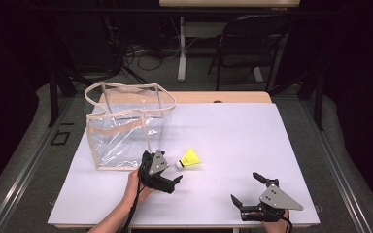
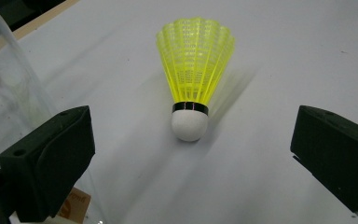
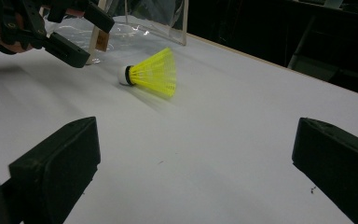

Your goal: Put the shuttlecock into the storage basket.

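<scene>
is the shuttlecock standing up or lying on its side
On its side: the shuttlecock lies flat on the table, white cork toward the open left gripper, yellow skirt pointing away.

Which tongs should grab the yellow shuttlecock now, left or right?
Left. The left tongs are open right beside the shuttlecock, its white cork facing them. The right tongs sit farther away.

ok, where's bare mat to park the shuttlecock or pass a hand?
Free: the right half of the white mat, from the shuttlecock to the right edge, and the strip behind the right hand-held gripper. Crowded: the near-left, where the clear bag, shuttlecock and left hand-held gripper sit close together.
</scene>
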Action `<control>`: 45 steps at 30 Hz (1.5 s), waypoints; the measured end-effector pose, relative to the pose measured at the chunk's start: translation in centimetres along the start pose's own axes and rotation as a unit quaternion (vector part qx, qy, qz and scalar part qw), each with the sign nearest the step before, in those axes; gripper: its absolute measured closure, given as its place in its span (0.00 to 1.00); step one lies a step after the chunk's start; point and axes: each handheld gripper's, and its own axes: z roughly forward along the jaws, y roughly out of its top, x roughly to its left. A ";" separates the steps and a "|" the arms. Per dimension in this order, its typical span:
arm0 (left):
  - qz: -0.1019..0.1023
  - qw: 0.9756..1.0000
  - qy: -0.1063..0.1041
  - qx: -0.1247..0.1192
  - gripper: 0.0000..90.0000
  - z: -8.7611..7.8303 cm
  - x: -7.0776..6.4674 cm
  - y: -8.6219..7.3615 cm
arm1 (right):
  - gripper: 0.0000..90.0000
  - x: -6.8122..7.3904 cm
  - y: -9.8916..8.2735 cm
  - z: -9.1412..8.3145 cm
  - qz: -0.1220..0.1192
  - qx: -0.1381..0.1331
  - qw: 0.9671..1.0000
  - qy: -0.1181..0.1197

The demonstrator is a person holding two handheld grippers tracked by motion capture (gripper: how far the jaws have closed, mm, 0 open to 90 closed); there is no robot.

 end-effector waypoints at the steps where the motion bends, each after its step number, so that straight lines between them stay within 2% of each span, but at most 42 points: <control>1: 0.003 1.000 -0.001 0.005 0.00 0.1 0.0 0.1 | 0.01 0.0 0.0 0.0 0.000 0.000 1.000 0.000; 7: 0.004 1.000 -0.004 0.029 0.00 1.2 0.1 0.6 | 0.01 0.0 0.0 0.0 0.000 0.002 1.000 0.000; 11: 0.002 0.998 -0.010 0.057 0.04 2.0 0.3 0.8 | 0.01 0.0 0.0 0.0 0.001 0.003 1.000 0.000; 15: 0.003 0.997 -0.012 0.070 0.08 2.4 0.4 1.0 | 0.01 0.0 0.0 0.0 0.001 0.003 1.000 0.000; 31: 0.017 0.994 -0.018 0.103 0.41 3.7 0.6 1.5 | 0.01 0.0 -0.1 0.0 0.001 0.004 1.000 0.000; 38: 0.015 0.994 -0.033 0.102 0.55 3.9 0.7 1.3 | 0.01 0.0 -0.1 0.1 0.001 0.006 1.000 0.000; 45: 0.015 0.994 -0.038 0.100 0.63 4.0 0.8 1.1 | 0.01 0.0 -0.1 0.1 0.000 0.008 1.000 0.000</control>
